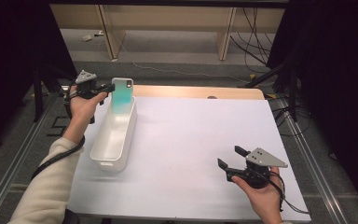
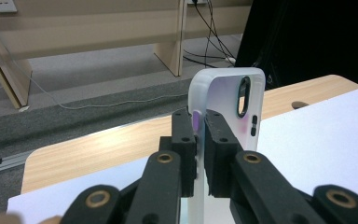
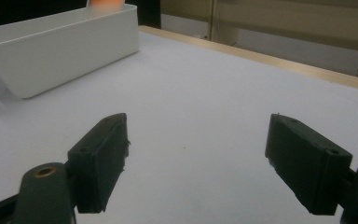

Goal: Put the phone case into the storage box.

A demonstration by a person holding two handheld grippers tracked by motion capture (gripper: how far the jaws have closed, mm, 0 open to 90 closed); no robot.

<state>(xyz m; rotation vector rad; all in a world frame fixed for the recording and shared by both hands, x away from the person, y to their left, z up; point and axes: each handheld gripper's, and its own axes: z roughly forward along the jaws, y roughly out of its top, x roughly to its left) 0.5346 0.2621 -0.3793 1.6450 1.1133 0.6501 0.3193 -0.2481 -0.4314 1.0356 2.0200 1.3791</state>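
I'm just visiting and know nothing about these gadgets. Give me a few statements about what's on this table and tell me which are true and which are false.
1. The left gripper is clamped on the edge of a phone case. True.
2. The phone case lies flat on the table. False: it stands upright at the far end of the white bin.
3. The right gripper has its jaws spread with nothing between them. True.
4. The right gripper hovers over the white bin. False: it is at the table's near right, well away from the bin.
5. The white bin is round. False: it is long and narrow.
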